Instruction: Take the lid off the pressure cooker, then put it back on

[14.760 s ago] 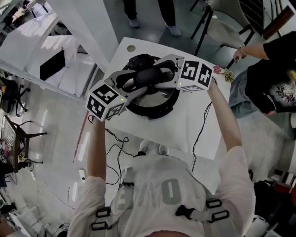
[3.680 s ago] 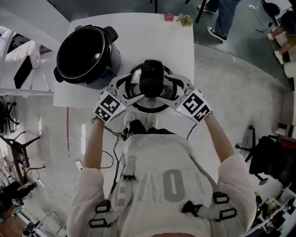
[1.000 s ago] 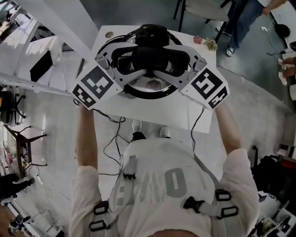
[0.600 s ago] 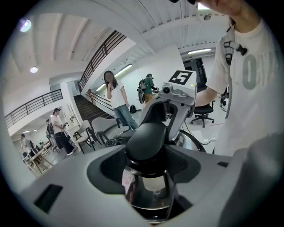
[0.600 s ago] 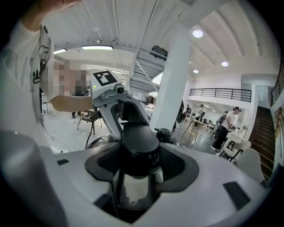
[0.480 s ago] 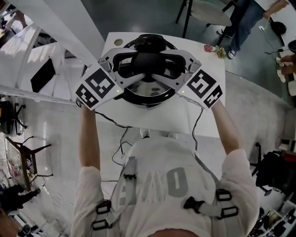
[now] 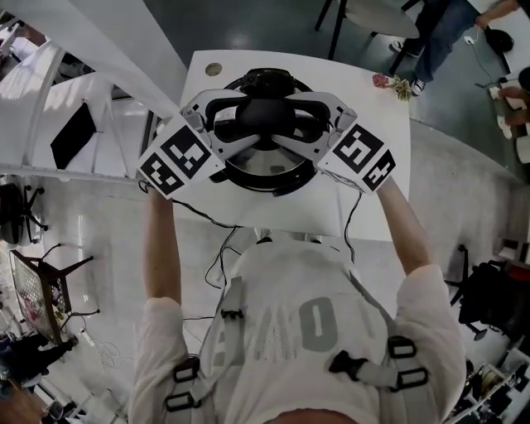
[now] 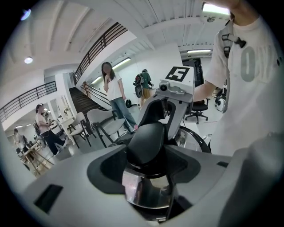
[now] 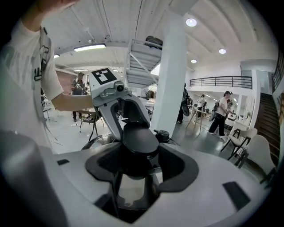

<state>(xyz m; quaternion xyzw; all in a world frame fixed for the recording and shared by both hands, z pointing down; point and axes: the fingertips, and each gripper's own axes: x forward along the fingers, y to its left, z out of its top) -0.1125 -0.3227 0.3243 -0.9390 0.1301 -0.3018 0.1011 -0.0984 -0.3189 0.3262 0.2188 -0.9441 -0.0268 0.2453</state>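
The pressure cooker's steel lid (image 7: 269, 166) hangs level over the black cooker body (image 7: 263, 80) on the white table (image 7: 368, 211); the body's rim shows around it. I cannot tell whether the two touch. The left gripper (image 7: 238, 121) and right gripper (image 7: 300, 121) clamp the lid's black handle (image 7: 267, 114) from opposite sides. In the left gripper view the left gripper (image 8: 147, 156) is shut on the handle (image 8: 146, 142) above the shiny lid (image 8: 146, 195). In the right gripper view the right gripper (image 9: 138, 156) is shut on the handle (image 9: 140, 138).
A pink flower (image 7: 389, 81) lies at the table's far right corner, a round hole (image 7: 214, 69) at its far left. Cables (image 7: 217, 248) hang off the near edge. A white beam (image 7: 108, 50) runs on the left. People (image 7: 435, 29) and a chair (image 7: 373, 15) stand beyond.
Both grippers and the lid have sunk away from the camera and settled over the cooker body. The grip on the handle is unchanged.
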